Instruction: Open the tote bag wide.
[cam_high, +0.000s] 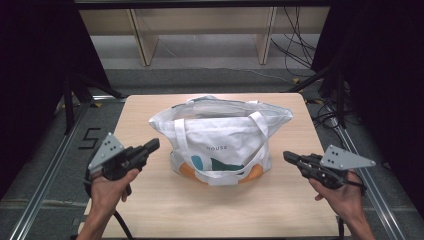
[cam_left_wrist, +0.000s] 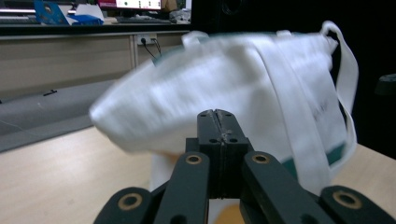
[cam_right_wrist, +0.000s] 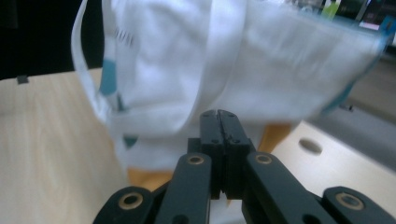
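Note:
A white tote bag (cam_high: 220, 140) with teal and orange shapes and long handles stands upright in the middle of the wooden table (cam_high: 165, 205). My left gripper (cam_high: 154, 144) hovers at the bag's left side, a short gap from it, jaws pressed together with nothing between them. My right gripper (cam_high: 288, 156) hovers at the bag's right side, also shut and empty. In the left gripper view the shut left gripper (cam_left_wrist: 218, 114) points at the blurred tote bag (cam_left_wrist: 224, 88). In the right gripper view the shut right gripper (cam_right_wrist: 219, 114) faces the tote bag (cam_right_wrist: 196, 65) and its hanging strap.
Beyond the table's far edge stand pale wooden shelf legs (cam_high: 142, 40) and loose cables (cam_high: 295, 45) on the floor. Metal rails (cam_high: 50, 170) run along both sides of the table. Dark curtains close off left and right.

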